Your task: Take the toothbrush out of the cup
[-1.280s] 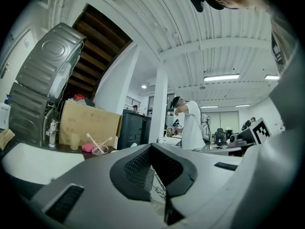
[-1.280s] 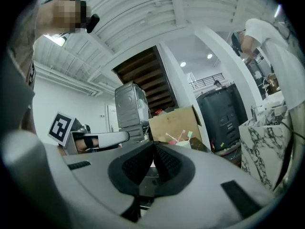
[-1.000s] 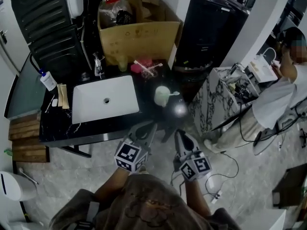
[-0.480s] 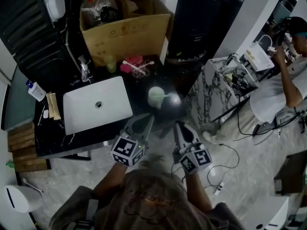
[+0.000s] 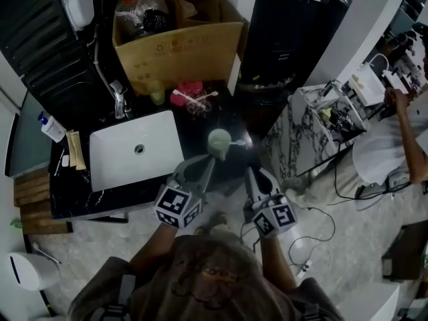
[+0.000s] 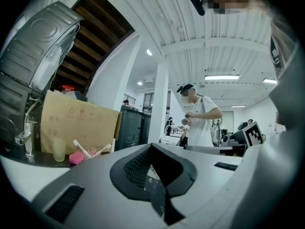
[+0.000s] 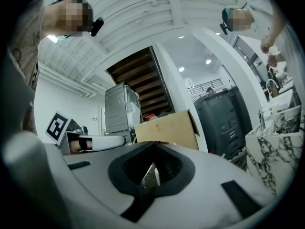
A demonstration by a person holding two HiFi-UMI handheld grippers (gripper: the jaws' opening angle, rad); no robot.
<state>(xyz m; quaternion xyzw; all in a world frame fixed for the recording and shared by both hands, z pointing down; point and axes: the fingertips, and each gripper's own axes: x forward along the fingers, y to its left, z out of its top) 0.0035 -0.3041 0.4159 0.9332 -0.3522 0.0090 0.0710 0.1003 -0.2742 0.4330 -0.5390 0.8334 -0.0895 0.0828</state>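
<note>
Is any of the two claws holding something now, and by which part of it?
Nothing is held. The left claw and the right claw are both shut and empty; the toothbrush is in the cup, untouched.

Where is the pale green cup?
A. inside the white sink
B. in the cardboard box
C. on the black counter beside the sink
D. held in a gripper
C: the cup stands on the black counter, just right of the sink.
</note>
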